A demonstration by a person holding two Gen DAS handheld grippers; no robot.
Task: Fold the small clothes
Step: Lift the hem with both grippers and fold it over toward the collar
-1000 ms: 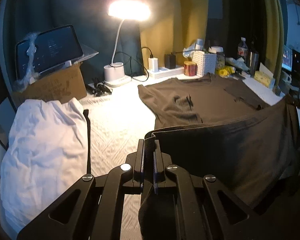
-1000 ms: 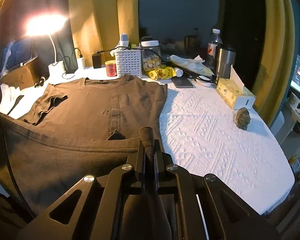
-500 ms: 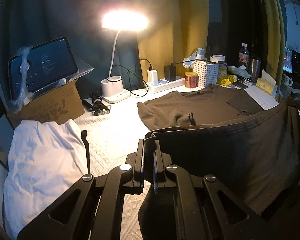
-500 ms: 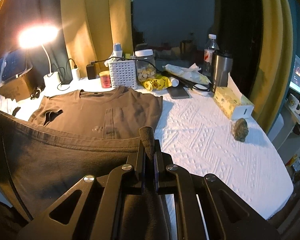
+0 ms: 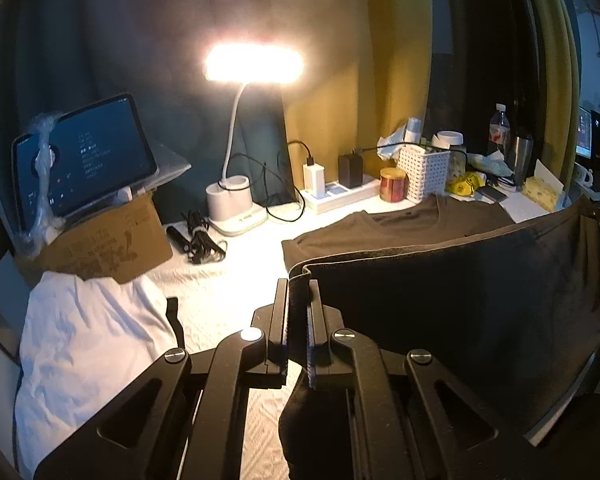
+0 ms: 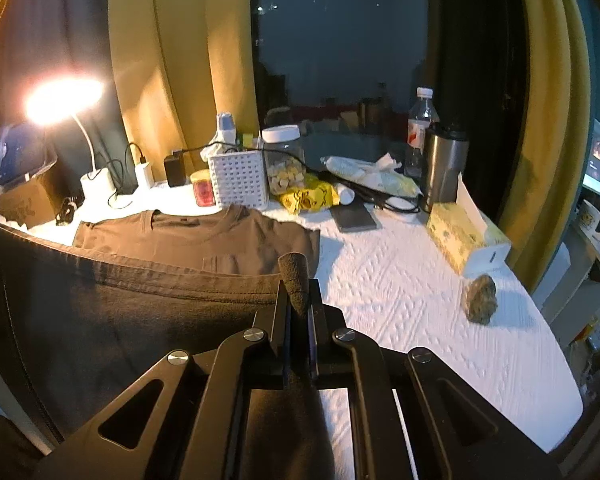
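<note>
A dark brown T-shirt point(image 5: 440, 312) point(image 6: 120, 304) lies with its collar end flat on the white table, while its lower edge is lifted and stretched between the two grippers. My left gripper point(image 5: 298, 284) is shut on the left corner of the hem. My right gripper point(image 6: 298, 284) is shut on the right corner, and a tip of cloth sticks up between its fingers. The raised cloth hides the middle of the shirt in both views. The collar point(image 6: 188, 224) shows beyond the raised edge.
A crumpled white garment point(image 5: 84, 344) lies at the left, next to a cardboard box point(image 5: 104, 240) holding a tablet. A lit desk lamp point(image 5: 236, 200), power strip, white basket point(image 6: 240, 180), jar, bottle, steel mug point(image 6: 440, 168), tissue box point(image 6: 464, 236) and a stone point(image 6: 480, 296) stand along the back and right.
Both grippers have risen and moved forward toward the collar with the hem held taut. More of the flat shirt is now hidden behind the raised cloth.
</note>
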